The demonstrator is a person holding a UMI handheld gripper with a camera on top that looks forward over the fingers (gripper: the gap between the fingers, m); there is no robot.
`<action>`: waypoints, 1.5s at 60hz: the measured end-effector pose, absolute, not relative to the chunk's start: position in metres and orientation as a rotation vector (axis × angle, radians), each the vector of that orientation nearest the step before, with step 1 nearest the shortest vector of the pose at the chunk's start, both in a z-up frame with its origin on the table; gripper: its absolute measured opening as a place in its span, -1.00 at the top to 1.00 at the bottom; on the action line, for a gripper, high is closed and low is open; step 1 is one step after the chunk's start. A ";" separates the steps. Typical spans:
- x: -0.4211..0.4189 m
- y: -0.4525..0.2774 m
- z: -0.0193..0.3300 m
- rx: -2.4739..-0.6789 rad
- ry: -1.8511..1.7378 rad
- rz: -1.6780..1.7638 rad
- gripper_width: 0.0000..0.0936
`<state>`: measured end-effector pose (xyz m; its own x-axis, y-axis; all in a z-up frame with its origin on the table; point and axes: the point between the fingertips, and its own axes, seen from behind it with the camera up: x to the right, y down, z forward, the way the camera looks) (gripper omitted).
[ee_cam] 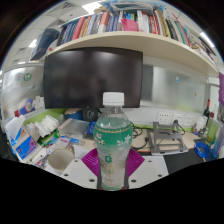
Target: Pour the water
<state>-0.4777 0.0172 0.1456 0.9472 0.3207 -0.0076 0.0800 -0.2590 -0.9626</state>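
A clear plastic water bottle [112, 140] with a white cap and a green-and-white label stands upright between my gripper's fingers. My gripper [112, 164] is shut on the bottle, its magenta pads [91, 160] pressing on the label from both sides. The bottle is held up above the desk. A white paper cup [60, 158] lies on its side on the desk, to the left of the fingers and a little beyond them.
A dark monitor [92, 77] stands beyond the bottle, under a shelf of books [130, 22]. The desk [150, 165] carries boxes and packets at the left [25, 135] and cluttered items at the right [170, 135].
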 end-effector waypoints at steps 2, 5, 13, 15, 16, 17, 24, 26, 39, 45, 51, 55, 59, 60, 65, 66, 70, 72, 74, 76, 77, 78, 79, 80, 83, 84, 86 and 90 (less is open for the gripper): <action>-0.479 0.018 0.142 -1.824 -0.285 0.240 0.35; -0.481 0.023 0.137 -1.810 -0.275 0.252 0.35; -0.481 0.028 0.118 -1.792 -0.272 0.226 0.33; -0.480 0.029 0.112 -1.796 -0.267 0.231 0.33; -0.479 0.029 0.109 -1.799 -0.260 0.230 0.33; -0.477 0.029 0.107 -1.801 -0.250 0.228 0.33; -0.474 0.029 0.110 -1.757 -0.220 0.225 0.30; -0.473 0.029 0.110 -1.751 -0.215 0.223 0.26; -0.471 0.024 0.107 -1.754 -0.221 0.177 -0.18; -0.470 0.016 0.094 -1.813 -0.219 0.182 -0.80; -0.464 -0.009 0.083 -1.879 -0.208 0.166 -0.84; -0.456 -0.034 0.082 -1.920 -0.211 0.135 -0.84; -0.448 -0.060 0.092 -1.950 -0.176 0.118 -0.85; -0.448 -0.066 0.096 -1.956 -0.163 0.118 -0.85; -0.442 -0.090 0.121 -1.977 -0.106 0.117 -0.85; -0.439 -0.093 0.126 -1.982 -0.100 0.110 -0.85; -0.426 -0.105 0.146 -1.986 -0.076 0.061 -0.85; -0.420 -0.109 0.159 -1.975 -0.066 0.038 -0.85; -0.414 -0.113 0.172 -1.961 -0.055 0.023 -0.85; -0.409 -0.117 0.184 -1.950 -0.044 0.015 -0.85; -0.406 -0.119 0.190 -1.943 -0.042 0.015 -0.84; -0.405 -0.121 0.196 -1.936 -0.038 0.016 -0.84; -0.404 -0.123 0.201 -1.931 -0.033 0.018 -0.84; -0.403 -0.125 0.206 -1.926 -0.027 0.021 -0.84; -0.398 -0.133 0.216 -1.919 -0.006 0.033 -0.84; -0.396 -0.134 0.218 -1.916 -0.001 0.039 -0.84; -0.395 -0.139 0.223 -1.911 0.003 0.054 -0.84; -0.389 -0.150 0.224 -1.923 0.010 0.070 -0.84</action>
